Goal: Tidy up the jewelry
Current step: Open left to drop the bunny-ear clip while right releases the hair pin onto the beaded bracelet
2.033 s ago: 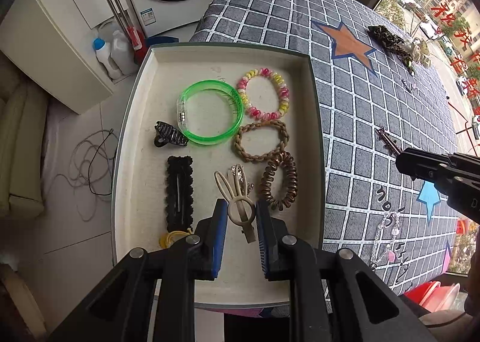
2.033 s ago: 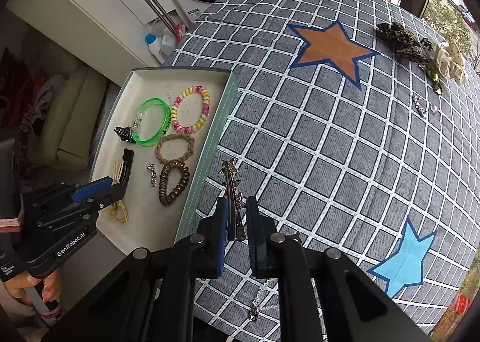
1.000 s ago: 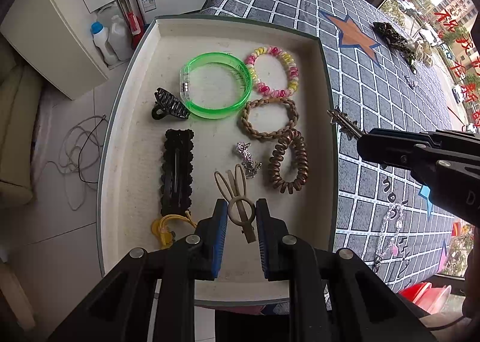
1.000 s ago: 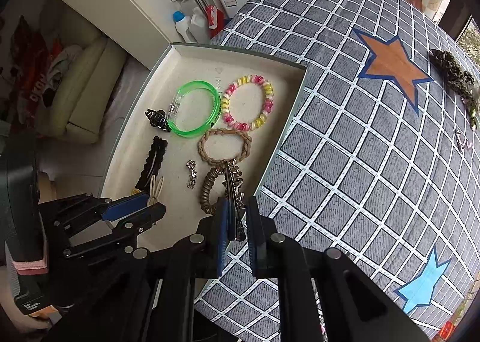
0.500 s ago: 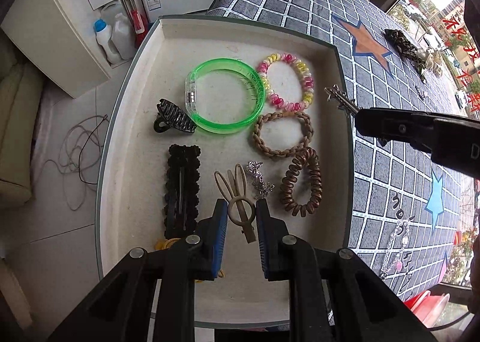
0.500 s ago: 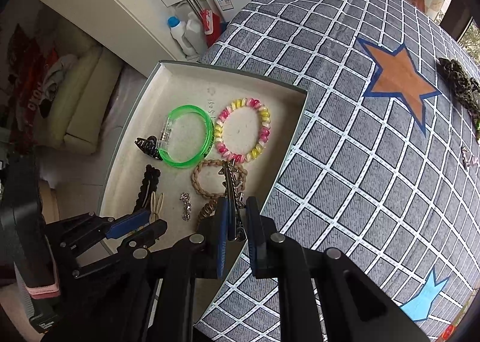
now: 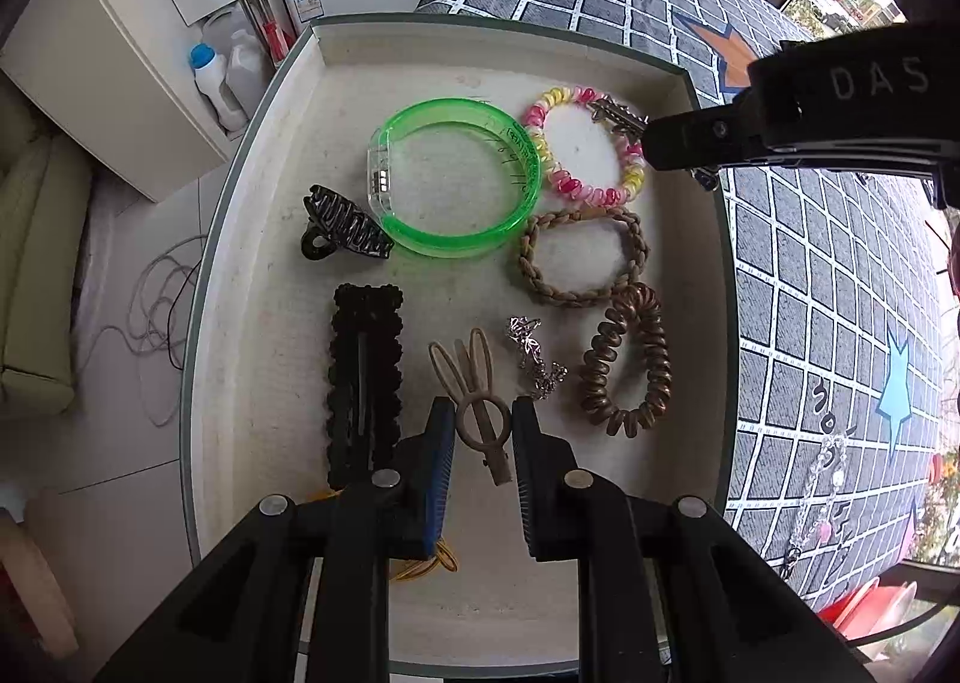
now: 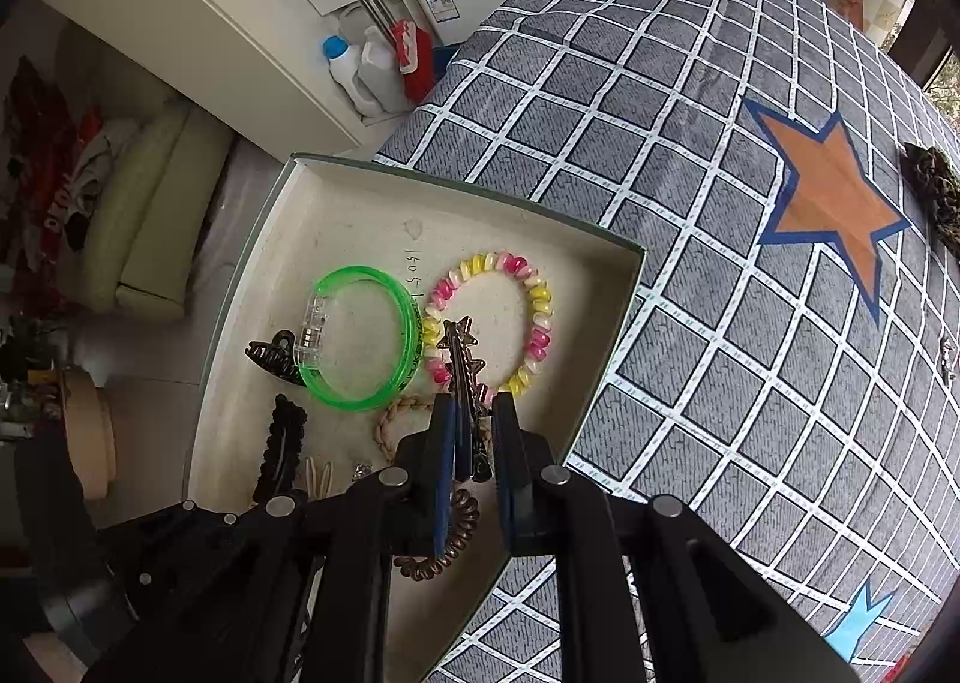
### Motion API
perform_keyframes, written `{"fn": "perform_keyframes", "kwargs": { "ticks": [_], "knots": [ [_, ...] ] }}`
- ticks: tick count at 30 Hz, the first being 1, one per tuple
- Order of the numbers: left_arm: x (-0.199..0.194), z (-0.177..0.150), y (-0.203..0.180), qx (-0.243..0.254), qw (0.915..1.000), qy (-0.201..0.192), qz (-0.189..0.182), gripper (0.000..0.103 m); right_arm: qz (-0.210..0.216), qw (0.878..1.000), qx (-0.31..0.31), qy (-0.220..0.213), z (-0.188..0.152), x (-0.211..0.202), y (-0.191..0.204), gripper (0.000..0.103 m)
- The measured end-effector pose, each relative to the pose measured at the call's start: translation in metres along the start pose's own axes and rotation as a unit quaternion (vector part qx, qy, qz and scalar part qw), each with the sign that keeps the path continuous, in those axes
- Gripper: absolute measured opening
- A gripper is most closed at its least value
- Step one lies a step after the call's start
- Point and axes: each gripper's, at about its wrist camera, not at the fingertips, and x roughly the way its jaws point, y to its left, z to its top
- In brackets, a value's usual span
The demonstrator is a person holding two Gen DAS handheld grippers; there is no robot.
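Observation:
A cream tray (image 7: 282, 275) (image 8: 366, 221) lies at the table's left end and holds hair ties, bracelets and clips. My left gripper (image 7: 480, 431) is shut on a beige rabbit-ear hair clip (image 7: 471, 377), low over the tray between a black beaded clip (image 7: 363, 377) and a small silver charm (image 7: 531, 353). My right gripper (image 8: 471, 431) is shut on a dark metal star hair clip (image 8: 462, 359) (image 7: 615, 113), which hangs over the pink-and-yellow bead bracelet (image 8: 540, 317) (image 7: 564, 179) at the tray's far right.
Also in the tray: a green bangle (image 7: 456, 179), a black claw clip (image 7: 342, 221), a braided tan tie (image 7: 576, 257), a brown coil tie (image 7: 630, 365), a yellow band (image 7: 420, 563). A chain (image 7: 822, 479) and dark jewelry (image 8: 936, 185) lie on the checked cloth (image 8: 690, 143).
My right gripper has carried the star clip leftward from the tray's right edge to above the bead bracelet. My left gripper with the rabbit-ear clip has sunk slightly toward the tray.

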Motion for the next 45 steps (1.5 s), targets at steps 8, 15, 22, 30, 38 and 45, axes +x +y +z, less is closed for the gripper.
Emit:
{"fn": "perform_keyframes", "kwargs": {
  "ticks": [8,15,22,30,38,45],
  "knots": [
    [0.011,-0.002,-0.004,0.004,0.9998,0.004,0.018,0.026,-0.009,1.0,0.0,0.014,0.017,0.029,0.0,0.013],
    [0.013,-0.003,-0.004,0.009,0.9996,0.003,0.028,0.027,-0.009,1.0,0.007,0.023,0.018,0.045,-0.003,0.014],
    [0.013,-0.003,-0.009,0.007,0.9994,0.006,0.034,0.027,-0.015,1.0,0.004,0.022,0.018,0.048,0.0,0.014],
    [0.013,-0.002,-0.012,0.01,0.999,0.011,0.042,0.027,-0.004,1.0,0.01,0.021,0.018,0.045,-0.002,0.016],
    [0.008,-0.004,-0.014,0.011,0.999,0.012,0.041,0.027,0.014,1.0,0.02,0.003,0.014,0.026,-0.005,0.038],
    [-0.006,-0.003,-0.018,0.017,0.9984,-0.009,0.052,0.101,0.012,0.999,0.032,-0.013,0.003,0.0,-0.014,0.038]
  ]
}}
